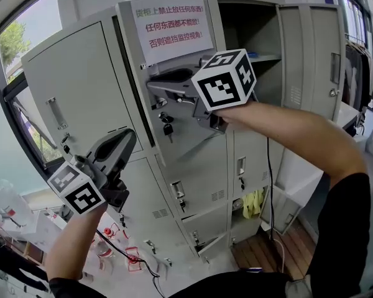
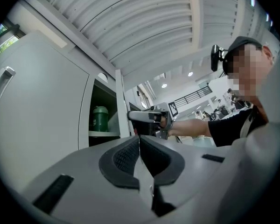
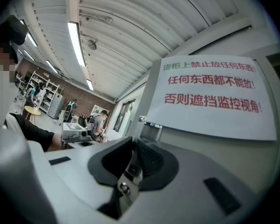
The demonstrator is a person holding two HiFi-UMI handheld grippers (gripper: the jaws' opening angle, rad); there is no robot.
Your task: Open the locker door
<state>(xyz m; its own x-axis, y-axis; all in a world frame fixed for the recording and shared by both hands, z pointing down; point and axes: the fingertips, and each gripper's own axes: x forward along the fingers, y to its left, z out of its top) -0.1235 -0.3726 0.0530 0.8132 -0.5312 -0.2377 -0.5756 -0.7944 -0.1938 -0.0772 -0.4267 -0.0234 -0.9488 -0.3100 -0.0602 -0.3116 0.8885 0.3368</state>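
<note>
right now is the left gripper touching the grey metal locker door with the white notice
Apart. In the left gripper view the grey metal locker door stands well beyond the left gripper.

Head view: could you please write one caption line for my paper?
Right gripper, shut on the handle, holds the locker door partly open; left gripper hangs shut below.

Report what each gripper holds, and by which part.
The right gripper seems to pinch the locker door by its metal handle, under the notice. The left gripper is shut on nothing.
</note>
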